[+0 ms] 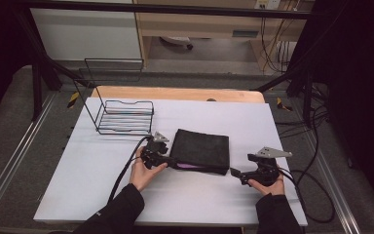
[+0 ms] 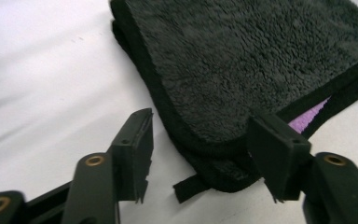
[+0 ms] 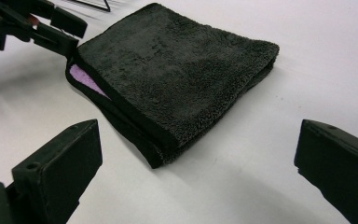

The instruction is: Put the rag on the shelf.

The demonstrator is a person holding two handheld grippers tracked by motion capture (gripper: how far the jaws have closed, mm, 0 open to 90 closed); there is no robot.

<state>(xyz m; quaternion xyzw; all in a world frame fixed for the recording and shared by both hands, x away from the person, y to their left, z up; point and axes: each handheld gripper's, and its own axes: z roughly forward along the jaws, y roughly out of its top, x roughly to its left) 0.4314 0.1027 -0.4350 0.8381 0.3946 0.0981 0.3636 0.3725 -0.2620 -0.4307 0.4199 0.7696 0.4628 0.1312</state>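
Observation:
A folded dark grey towel lies in the middle of the white table, with a purple layer showing along its near edge. My left gripper is at the towel's near left corner. In the left gripper view its jaws straddle that corner of the towel; a gap shows beside one jaw and the cloth is not squeezed, so the gripper is open. My right gripper rests just off the near right corner. In its own view the right gripper is wide open and empty, facing the towel and the left gripper.
A black wire rack stands on the table at the back left, behind the left hand. Cables trail from both grippers, off the table's right side and down its front left. A dark metal frame surrounds the table.

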